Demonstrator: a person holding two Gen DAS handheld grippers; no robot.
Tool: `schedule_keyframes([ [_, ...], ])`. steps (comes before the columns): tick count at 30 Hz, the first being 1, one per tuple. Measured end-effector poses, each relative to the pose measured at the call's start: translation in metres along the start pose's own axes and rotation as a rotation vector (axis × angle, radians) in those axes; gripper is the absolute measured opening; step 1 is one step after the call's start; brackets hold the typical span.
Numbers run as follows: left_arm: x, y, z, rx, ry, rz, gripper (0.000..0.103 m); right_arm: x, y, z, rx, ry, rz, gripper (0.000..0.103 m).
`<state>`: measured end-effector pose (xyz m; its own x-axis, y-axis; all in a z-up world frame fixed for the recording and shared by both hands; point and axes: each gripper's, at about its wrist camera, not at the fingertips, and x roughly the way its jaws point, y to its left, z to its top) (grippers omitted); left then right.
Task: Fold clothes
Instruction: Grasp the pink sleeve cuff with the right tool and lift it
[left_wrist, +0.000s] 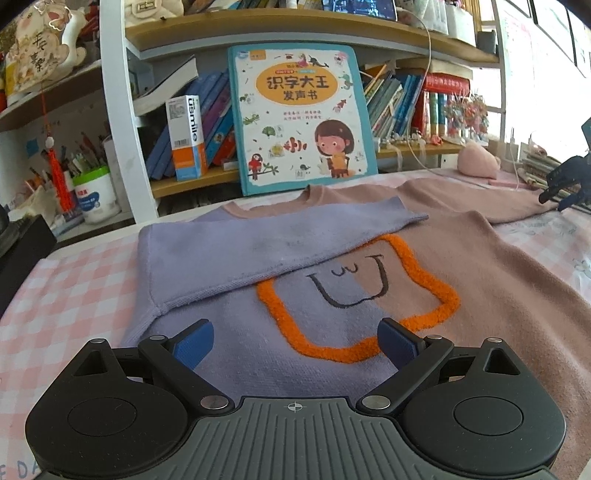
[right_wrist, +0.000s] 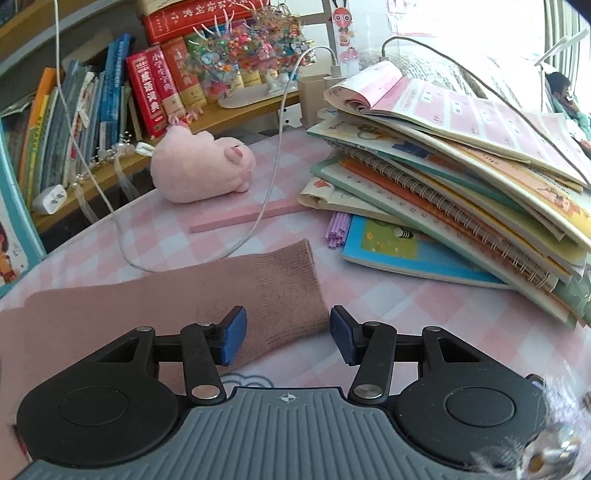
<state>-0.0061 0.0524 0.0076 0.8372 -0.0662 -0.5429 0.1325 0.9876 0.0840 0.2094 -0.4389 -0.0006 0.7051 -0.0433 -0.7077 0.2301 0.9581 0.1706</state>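
Note:
A sweater (left_wrist: 480, 266), half purple and half dusty pink with an orange outlined face on the chest, lies flat on the checked tablecloth (left_wrist: 74, 280). Its purple sleeve (left_wrist: 277, 236) is folded across the chest. The pink sleeve (left_wrist: 461, 199) stretches out to the right. My left gripper (left_wrist: 295, 343) hovers open over the lower chest with nothing between its fingers. In the right wrist view my right gripper (right_wrist: 288, 332) straddles the end of the pink sleeve (right_wrist: 184, 291) at its ribbed cuff (right_wrist: 291, 273). The pads stand apart from the fabric. It also shows at the right edge of the left wrist view, right gripper (left_wrist: 565, 184).
A picture book (left_wrist: 299, 118) leans on the bookshelf behind the collar. Just right of the cuff is a tall stack of books (right_wrist: 461, 177). Beyond it lie a pink plush toy (right_wrist: 199, 170), a white cable (right_wrist: 266, 192) and a pink strip (right_wrist: 251, 218).

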Motion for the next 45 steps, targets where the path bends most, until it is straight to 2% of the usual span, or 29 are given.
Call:
schedule_keyframes([
  [2, 0.001, 0.000, 0.000, -0.001, 0.005, -0.001, 0.097, 0.002, 0.001, 0.001, -0.011, -0.005, -0.009, 0.049],
  [5, 0.001, 0.000, 0.000, 0.003, 0.010, 0.000, 0.097, 0.003, 0.009, -0.002, -0.085, -0.006, -0.039, 0.041],
  [7, 0.002, -0.001, 0.000, 0.007, 0.015, -0.001, 0.097, 0.002, 0.009, -0.003, -0.106, -0.001, -0.010, 0.023],
  [10, 0.002, -0.002, 0.001, 0.015, 0.018, -0.002, 0.097, 0.000, 0.011, -0.003, -0.113, 0.018, 0.034, 0.011],
  [15, 0.002, -0.003, 0.000, 0.019, 0.014, -0.002, 0.097, -0.007, 0.020, -0.005, -0.099, 0.032, 0.053, 0.009],
  [19, 0.001, -0.004, 0.001, 0.021, 0.012, -0.004, 0.097, -0.030, 0.042, -0.002, -0.084, 0.000, 0.172, 0.009],
  [27, 0.000, -0.007, 0.002, 0.035, 0.004, 0.009, 0.097, -0.094, 0.137, 0.008, -0.179, -0.117, 0.485, 0.009],
  [34, -0.002, -0.011, 0.002, 0.059, -0.005, 0.017, 0.097, -0.140, 0.235, 0.020, -0.350, -0.131, 0.679, 0.009],
  [45, -0.003, -0.011, 0.003, 0.060, -0.007, 0.020, 0.097, -0.161, 0.353, 0.006, -0.492, -0.088, 0.878, 0.009],
])
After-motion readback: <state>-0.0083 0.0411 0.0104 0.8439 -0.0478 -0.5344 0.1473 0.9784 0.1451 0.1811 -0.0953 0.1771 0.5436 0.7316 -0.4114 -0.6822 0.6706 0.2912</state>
